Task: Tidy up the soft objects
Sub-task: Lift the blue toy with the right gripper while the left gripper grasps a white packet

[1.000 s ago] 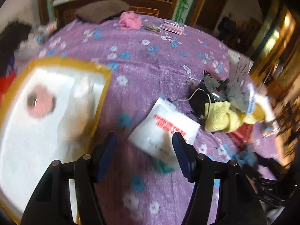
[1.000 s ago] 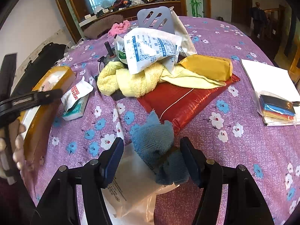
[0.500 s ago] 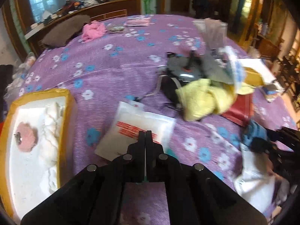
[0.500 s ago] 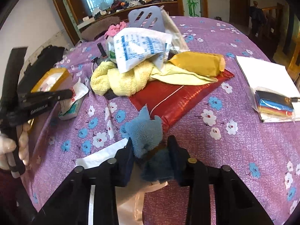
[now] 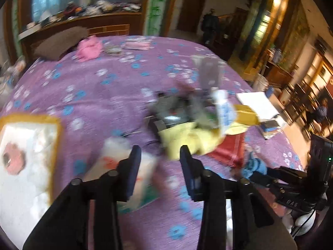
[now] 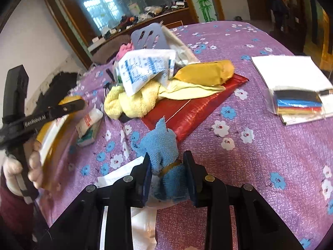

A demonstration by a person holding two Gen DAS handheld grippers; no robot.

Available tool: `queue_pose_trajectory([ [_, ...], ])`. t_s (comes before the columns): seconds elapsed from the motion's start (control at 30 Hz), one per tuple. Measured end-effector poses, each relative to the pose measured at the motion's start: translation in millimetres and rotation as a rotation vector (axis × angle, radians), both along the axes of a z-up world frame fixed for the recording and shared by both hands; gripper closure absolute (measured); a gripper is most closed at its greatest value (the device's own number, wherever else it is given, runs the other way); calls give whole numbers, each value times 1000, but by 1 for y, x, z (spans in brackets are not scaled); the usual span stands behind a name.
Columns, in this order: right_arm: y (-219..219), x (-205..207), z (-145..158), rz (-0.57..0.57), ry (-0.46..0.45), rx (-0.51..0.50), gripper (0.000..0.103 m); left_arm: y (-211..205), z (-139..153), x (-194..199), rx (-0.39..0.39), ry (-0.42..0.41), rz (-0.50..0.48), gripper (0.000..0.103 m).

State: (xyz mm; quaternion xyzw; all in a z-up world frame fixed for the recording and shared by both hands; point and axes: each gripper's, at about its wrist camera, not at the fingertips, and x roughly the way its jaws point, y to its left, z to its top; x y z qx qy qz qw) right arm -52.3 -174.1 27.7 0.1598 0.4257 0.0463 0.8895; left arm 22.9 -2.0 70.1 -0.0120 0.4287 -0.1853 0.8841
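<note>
Right gripper [image 6: 166, 174] angled down, fingers clamped on blue washcloth [image 6: 164, 152] just above white plastic bag [image 6: 124, 173]. Left gripper [image 5: 160, 162] also tilted down, blurred, fingers apart after just opening, nothing between them; white packet with red print [image 5: 116, 162] lies under its left finger [image 5: 133, 166]. Purple floral bedspread [image 6: 260, 145] covers the bed. Further off, yellow towel [image 6: 133, 102] on red bag [image 6: 193, 108]; yellow-rimmed tray [image 5: 31, 123] at left.

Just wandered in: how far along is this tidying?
Early. The yellow-rimmed tray already holds white and pink soft pieces. The right tool is shut on a blue cloth. The left tool, jaws just opening, holds nothing. The yellow towel pile remains.
</note>
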Motion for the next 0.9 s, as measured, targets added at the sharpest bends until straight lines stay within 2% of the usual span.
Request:
queue_pose_trajectory([
  [0.07,-7,-6,0,-15,-17,31,75,-18,4,3,-1,-10,-22,66],
  [0.1,-10,-8,1,-17,-24,45,74,-33,8,8,17,-27,-37,61],
  [0.13,-13,-10,3,-16,-29,55,74,-43,12,11,40,-43,-44,49],
  [0.2,-16,-13,3,-14,-29,64,74,-63,17,19,98,-97,-41,40],
  [0.27,-20,-14,0,-10,-16,66,73,-83,18,27,159,-138,-57,40],
  [0.33,-20,-11,-5,-13,9,49,73,-105,14,36,222,-141,-83,40],
  [0.43,-20,-5,-7,-10,31,51,68,-128,4,40,323,-158,-107,39],
  [0.5,-18,-4,-3,-6,21,36,60,-135,3,37,363,-187,-114,37],
  [0.57,-16,-5,-2,-1,18,31,53,-133,5,33,367,-193,-123,37],
  [0.63,-17,-4,-4,0,23,45,52,-126,14,26,320,-215,-135,37],
  [0.7,-19,-4,-6,3,22,58,52,-118,22,24,335,-255,-126,37],
  [0.8,-17,-2,-7,12,21,56,52,-110,25,30,341,-279,-106,23],
  [0.9,-15,-3,-7,18,21,52,52,-116,12,36,359,-244,-147,23],
])
